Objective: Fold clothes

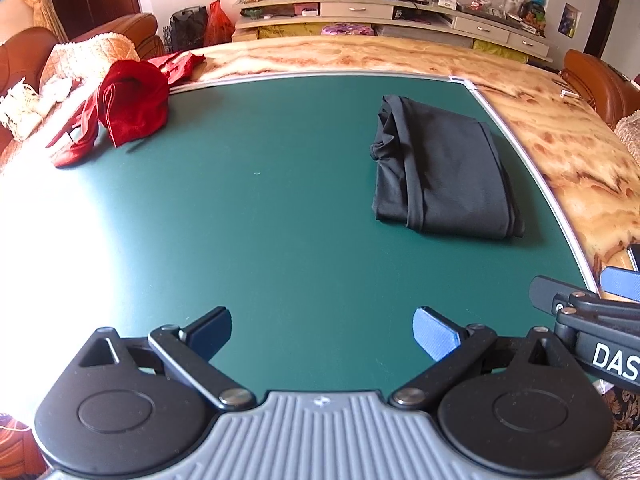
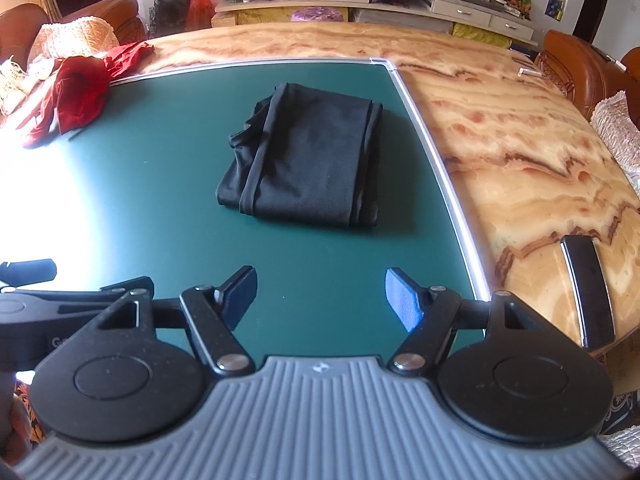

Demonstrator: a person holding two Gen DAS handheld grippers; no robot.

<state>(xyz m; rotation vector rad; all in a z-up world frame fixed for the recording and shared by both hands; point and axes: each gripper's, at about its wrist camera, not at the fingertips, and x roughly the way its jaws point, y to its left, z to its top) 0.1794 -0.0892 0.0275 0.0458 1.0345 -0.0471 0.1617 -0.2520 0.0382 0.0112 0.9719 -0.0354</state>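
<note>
the green mat (image 1: 280,208) has wide bare room between the two garments, its silver edge (image 2: 440,168) bordering marble table (image 2: 520,140) on the right. the folded black cloth (image 2: 308,160) lies near that edge, long axis running away from the cameras. crumpled red cloth (image 1: 132,104) sits far left. left gripper (image 1: 322,334) and right gripper (image 2: 320,296) hover spread wide, holding nothing. cluttered shelves (image 1: 400,12) line the back wall.

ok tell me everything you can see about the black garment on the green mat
The black garment is a smooth, thin-looking fabric folded into a neat, roughly rectangular bundle. A banded hem or seam runs along its length, and its far left corner is bunched and wrinkled. It lies flat on the green mat, near the mat's right silver edge but not over it. Neither gripper touches it; both are open and short of it.
</note>
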